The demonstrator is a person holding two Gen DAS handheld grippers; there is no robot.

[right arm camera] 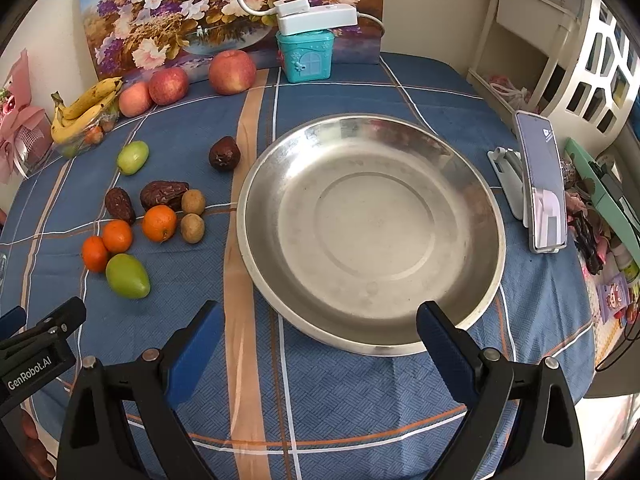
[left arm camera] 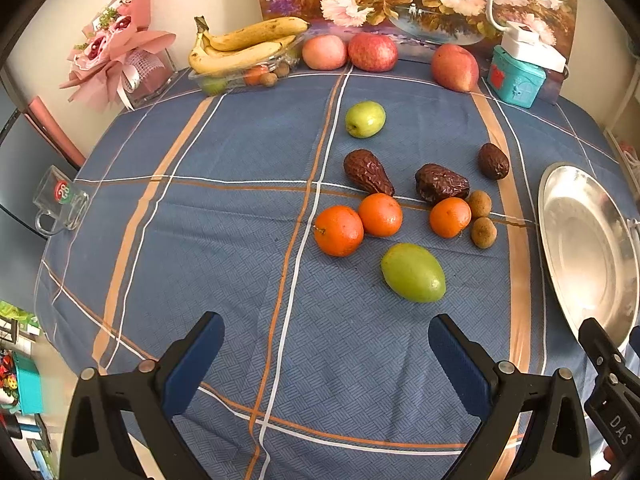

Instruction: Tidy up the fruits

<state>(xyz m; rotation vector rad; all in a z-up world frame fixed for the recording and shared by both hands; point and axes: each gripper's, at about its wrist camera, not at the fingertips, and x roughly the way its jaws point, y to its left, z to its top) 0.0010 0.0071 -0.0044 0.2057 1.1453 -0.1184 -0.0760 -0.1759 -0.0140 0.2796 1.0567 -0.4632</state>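
Observation:
Loose fruit lies on the blue checked tablecloth: three oranges (left arm camera: 339, 231), a large green fruit (left arm camera: 413, 272), a small green fruit (left arm camera: 365, 119), three dark dates (left arm camera: 368, 172) and two brown longans (left arm camera: 483, 232). An empty steel plate (right arm camera: 372, 220) sits to their right. My left gripper (left arm camera: 326, 344) hovers open just short of the large green fruit, nothing between its fingers. My right gripper (right arm camera: 320, 332) is open over the plate's near rim. The same oranges (right arm camera: 159, 223) and large green fruit (right arm camera: 127, 276) show left of the plate in the right wrist view.
Three apples (left arm camera: 373, 52), a clear tray with bananas (left arm camera: 240, 46), a teal house-shaped box (right arm camera: 306, 56) and a flower painting line the back. A bouquet (left arm camera: 116, 52) and glass mug (left arm camera: 60, 204) stand at left. A phone on a stand (right arm camera: 540, 184) is right of the plate.

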